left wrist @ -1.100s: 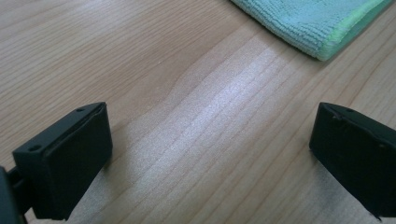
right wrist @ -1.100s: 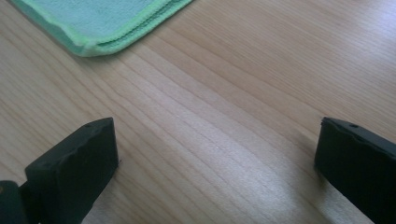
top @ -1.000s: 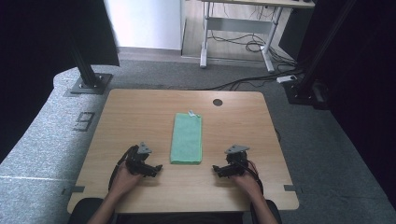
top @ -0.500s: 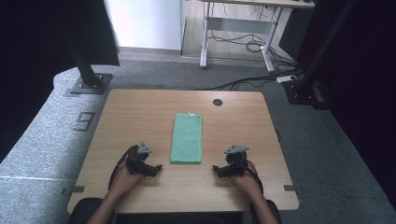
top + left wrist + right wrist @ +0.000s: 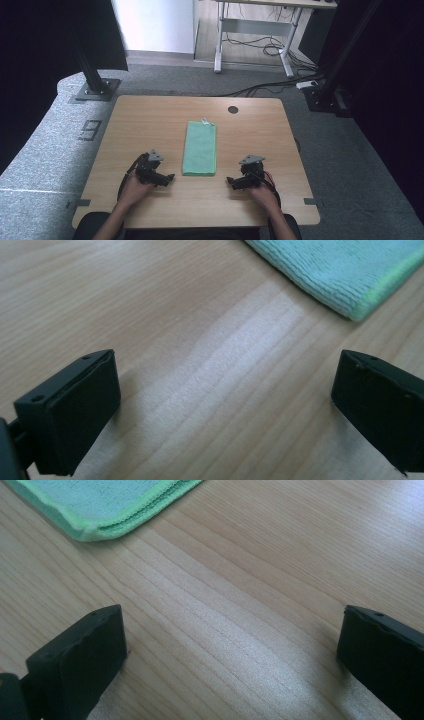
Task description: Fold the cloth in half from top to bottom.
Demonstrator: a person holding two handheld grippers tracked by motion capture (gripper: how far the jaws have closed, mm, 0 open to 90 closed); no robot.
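A folded green cloth [image 5: 201, 148] lies lengthwise in the middle of the wooden table [image 5: 150, 115], with a small white tag at its far end. My left gripper [image 5: 169, 177] rests on the table just left of the cloth's near corner, jaws open and empty. My right gripper [image 5: 231, 181] rests just right of the near corner, also open and empty. In the left gripper view [image 5: 225, 400] a corner of the cloth [image 5: 340, 270] lies ahead at the upper right. From the right gripper view [image 5: 230, 650] the cloth's layered corner [image 5: 105, 505] sits at the upper left.
A dark round cable hole [image 5: 233, 109] is in the table's far side. Black frame posts stand on the floor at the far left [image 5: 92, 75] and far right [image 5: 325, 85]. A second desk [image 5: 255, 30] with cables under it stands beyond.
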